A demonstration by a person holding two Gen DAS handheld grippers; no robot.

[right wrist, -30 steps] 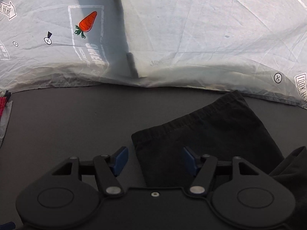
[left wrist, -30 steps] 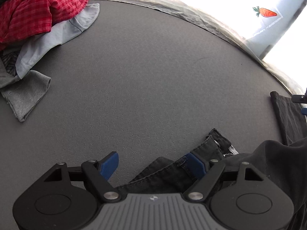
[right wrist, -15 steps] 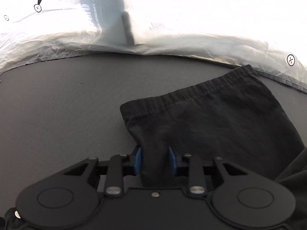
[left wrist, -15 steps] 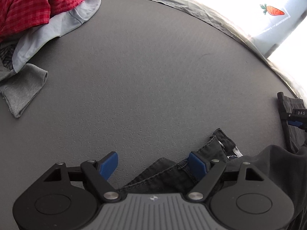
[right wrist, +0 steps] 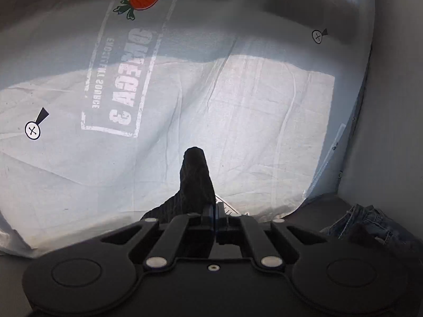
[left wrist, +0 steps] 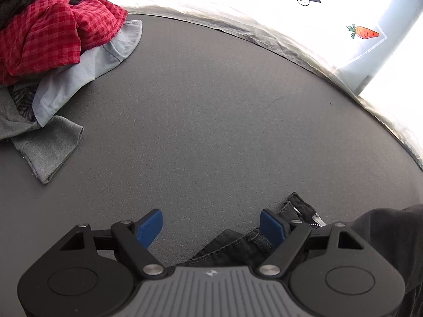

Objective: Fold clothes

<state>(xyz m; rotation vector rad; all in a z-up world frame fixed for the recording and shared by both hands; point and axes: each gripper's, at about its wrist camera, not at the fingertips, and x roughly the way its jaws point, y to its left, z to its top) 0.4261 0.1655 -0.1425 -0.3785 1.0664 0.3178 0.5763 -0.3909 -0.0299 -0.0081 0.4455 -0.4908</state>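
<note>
Glare blows out the white printed plastic sheet (left wrist: 264, 5) in the left view; the right view runs dimmer, broad shadows crossing it, fisheye bending and darkening every edge.

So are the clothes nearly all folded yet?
Not nearly. Nothing looks folded yet. The right gripper is shut on a pinch of black cloth, lifted up. The left gripper is open over the dark denim waistband, not holding it. A heap with a red checked shirt and a crumpled pair of blue jeans are waiting.
</note>
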